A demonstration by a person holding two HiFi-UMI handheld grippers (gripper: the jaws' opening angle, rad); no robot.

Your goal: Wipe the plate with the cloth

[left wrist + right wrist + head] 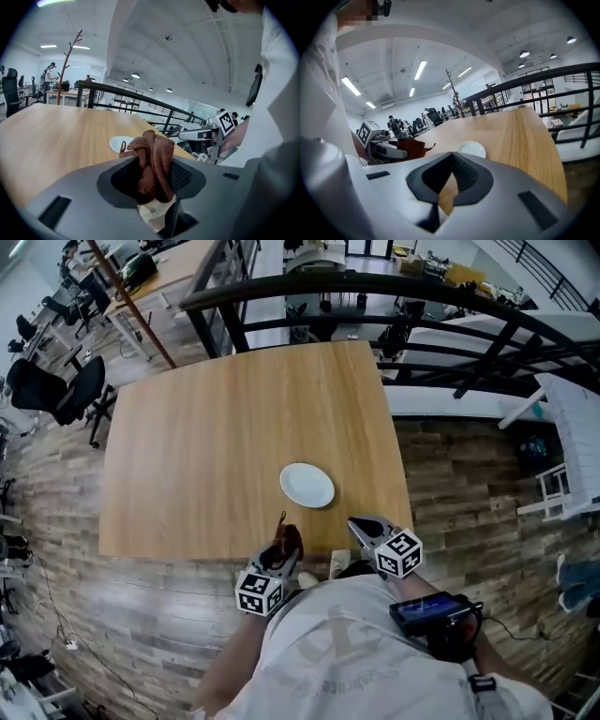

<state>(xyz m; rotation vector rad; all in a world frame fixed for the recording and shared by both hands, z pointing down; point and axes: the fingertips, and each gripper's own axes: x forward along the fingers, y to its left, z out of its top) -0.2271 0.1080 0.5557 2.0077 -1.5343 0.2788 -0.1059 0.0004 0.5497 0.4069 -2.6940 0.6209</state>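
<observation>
A small white plate [307,486] lies on the wooden table [206,456], near its front edge and right of centre. My left gripper [284,546] hovers at the front edge, just short of the plate, shut on a bunched brown cloth [290,537]. In the left gripper view the cloth [152,157] stands up between the jaws, with the plate [119,142] beyond it. My right gripper [360,524] is at the table edge to the plate's right, its jaws shut and holding nothing. The right gripper view shows the plate [471,149] ahead and the cloth [407,147] at left.
A black metal railing [394,296] runs behind and to the right of the table. Black office chairs [56,390] stand at the left, on wood-plank flooring [469,474]. A white folding frame [562,465] is at far right. The person's torso fills the bottom of the head view.
</observation>
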